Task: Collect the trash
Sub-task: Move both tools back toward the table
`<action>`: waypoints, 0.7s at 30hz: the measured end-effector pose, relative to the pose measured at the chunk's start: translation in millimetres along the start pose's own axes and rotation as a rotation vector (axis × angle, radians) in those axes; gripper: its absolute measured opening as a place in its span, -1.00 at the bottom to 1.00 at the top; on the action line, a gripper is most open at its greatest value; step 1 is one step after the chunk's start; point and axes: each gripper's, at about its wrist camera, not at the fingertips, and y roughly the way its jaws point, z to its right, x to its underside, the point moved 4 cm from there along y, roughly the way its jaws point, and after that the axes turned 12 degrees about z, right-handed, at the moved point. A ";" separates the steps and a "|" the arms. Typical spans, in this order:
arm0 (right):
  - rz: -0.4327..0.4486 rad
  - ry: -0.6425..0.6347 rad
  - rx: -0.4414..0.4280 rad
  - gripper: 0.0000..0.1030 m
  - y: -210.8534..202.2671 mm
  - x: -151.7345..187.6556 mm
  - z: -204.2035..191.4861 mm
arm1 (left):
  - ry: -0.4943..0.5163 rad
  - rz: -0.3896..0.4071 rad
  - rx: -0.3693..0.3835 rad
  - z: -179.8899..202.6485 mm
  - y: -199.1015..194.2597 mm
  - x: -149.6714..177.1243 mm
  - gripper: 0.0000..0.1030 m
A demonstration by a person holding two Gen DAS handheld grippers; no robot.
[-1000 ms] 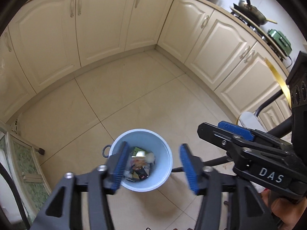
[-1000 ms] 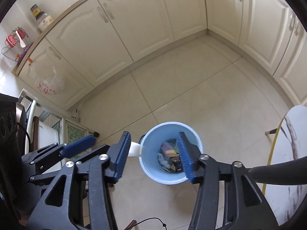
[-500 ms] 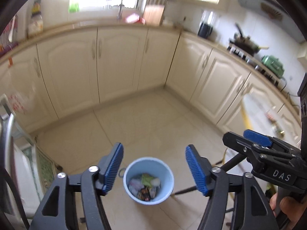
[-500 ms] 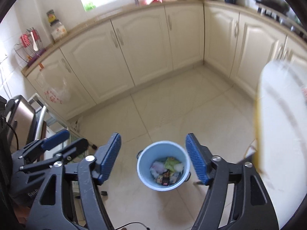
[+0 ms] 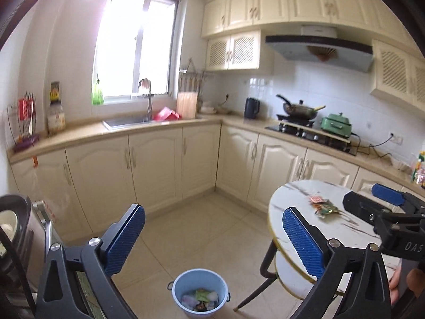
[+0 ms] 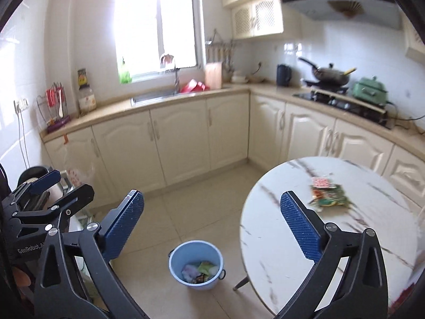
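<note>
Both grippers have risen since a second ago, when they hung just above the bin; the view now takes in the whole kitchen. Nearest, the left gripper (image 5: 212,236) and the right gripper (image 6: 211,226), each with two blue ribbed pads, have their jaws opening wide, with nothing between them. One round pale blue plastic bin (image 5: 200,296) stands on the beige tiled floor (image 5: 202,228) at six o'clock, holding several crumpled wrappers (image 5: 202,299), too jumbled to count. At three o'clock stands one round white marble-patterned table (image 6: 279,228) with a gold rim and black legs; a small heap of wrappers, red and green (image 6: 328,192), lies on its top, blurred, perhaps two or three pieces. Beyond, cream cabinets (image 5: 154,164) run in an L under a tan countertop. At eleven o'clock sit one steel sink (image 5: 124,122) and tap beneath a bright window (image 5: 135,53). At one o'clock are one dark kettle (image 5: 251,108), one black pan (image 5: 300,109) on the hob, one green pot (image 5: 336,125) and a range hood (image 5: 318,49).
</note>
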 end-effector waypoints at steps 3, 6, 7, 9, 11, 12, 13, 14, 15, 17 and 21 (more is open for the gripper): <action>0.068 0.007 0.023 1.00 -42.6 -16.4 9.6 | 0.024 0.060 0.026 22.5 -43.0 -0.3 0.98; 0.127 0.010 0.045 1.00 -82.6 -29.2 16.5 | 0.028 0.118 0.053 38.8 -91.3 15.6 0.98; 0.141 0.005 0.059 1.00 -94.8 -32.7 17.5 | 0.031 0.135 0.058 42.7 -99.6 17.4 0.98; 0.173 -0.002 0.086 1.00 -118.0 -37.9 20.8 | 0.043 0.170 0.066 48.9 -117.3 24.0 0.99; 0.196 -0.007 0.112 1.00 -138.1 -42.6 24.2 | 0.055 0.205 0.071 51.9 -138.8 37.1 0.99; 0.211 -0.006 0.123 1.00 -147.6 -45.5 26.5 | 0.063 0.221 0.075 56.6 -149.6 37.7 0.99; 0.219 -0.005 0.133 1.00 -154.1 -46.6 27.7 | 0.064 0.236 0.081 58.7 -158.6 43.4 0.99; 0.228 -0.005 0.150 1.00 -163.5 -48.6 29.2 | 0.064 0.249 0.085 59.0 -167.1 54.2 0.99; 0.241 -0.002 0.159 1.00 -172.4 -50.6 30.7 | 0.063 0.261 0.090 60.1 -173.3 60.2 0.99; 0.268 0.004 0.177 1.00 -188.9 -54.2 33.3 | 0.055 0.291 0.102 64.3 -190.9 70.7 0.99; 0.308 0.000 0.213 1.00 -210.3 -60.8 36.8 | 0.054 0.327 0.120 71.0 -210.5 82.8 0.99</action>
